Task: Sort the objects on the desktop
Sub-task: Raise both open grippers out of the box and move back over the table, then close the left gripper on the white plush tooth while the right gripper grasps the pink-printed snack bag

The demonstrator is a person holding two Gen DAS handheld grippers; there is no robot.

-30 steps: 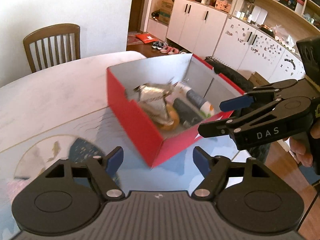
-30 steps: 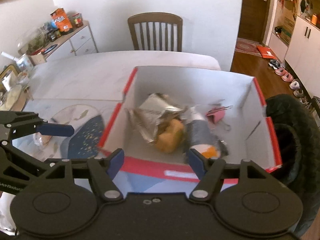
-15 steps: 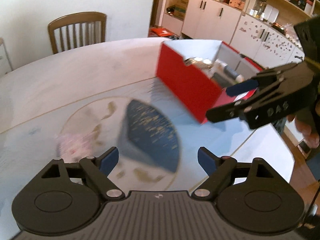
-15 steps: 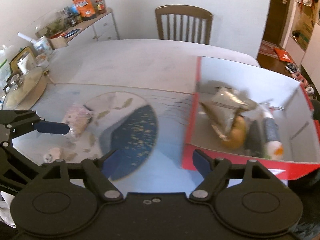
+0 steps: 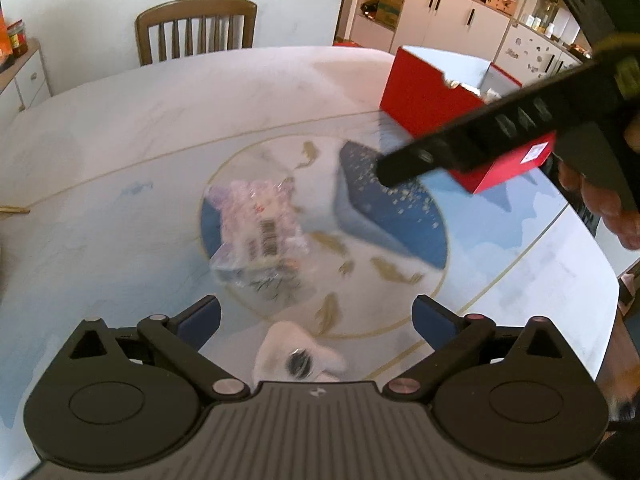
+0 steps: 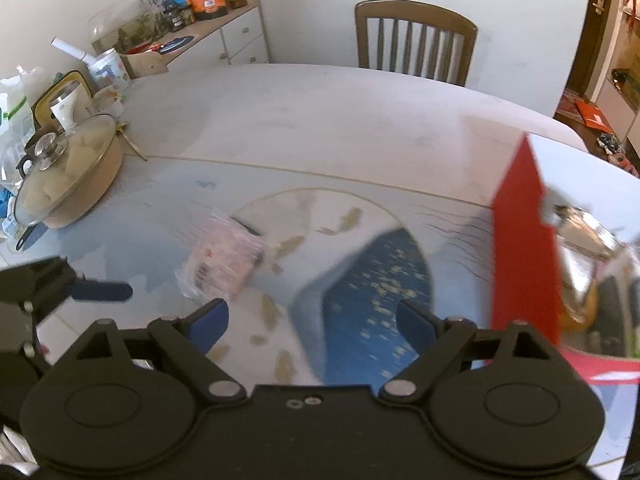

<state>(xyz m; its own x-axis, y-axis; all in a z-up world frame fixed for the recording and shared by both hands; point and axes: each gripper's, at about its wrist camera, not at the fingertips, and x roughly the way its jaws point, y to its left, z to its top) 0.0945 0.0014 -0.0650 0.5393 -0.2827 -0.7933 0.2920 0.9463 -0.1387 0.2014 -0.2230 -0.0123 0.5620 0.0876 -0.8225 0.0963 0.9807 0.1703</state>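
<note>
While both pairs of tongs hang above the surface (image 5: 120, 128) with nothing in them, what I weigh is which one sits better for the clear plastic packet (image 5: 258, 236) lying on the round painted patch. My left tongs (image 5: 316, 314) are spread wide, blue pads far apart, and in their view the packet lies straight ahead and a little to the left of the gap, near but not between the pads. Closer still, almost under the left tongs, sits a small white crumpled thing (image 5: 298, 354) with a dark spot, too blurred for me to name. My right tongs (image 6: 312, 320) are also spread wide and empty; from their camera the packet (image 6: 222, 266) lies ahead and left, just past the left pad, so it sits between my two hands. In the left view the packet's long side seems to run away from me, barcode label up, leaning slightly leftward, though motion blur softens its edges. The red box (image 5: 424, 98) already holding several things stands off to my right, well apart from the packet, with the right tongs between them in the left view. I judge the left tongs nearer and better lined up: closing across the packet's narrow width looks the simpler grip, then a carry rightward to the box.
</note>
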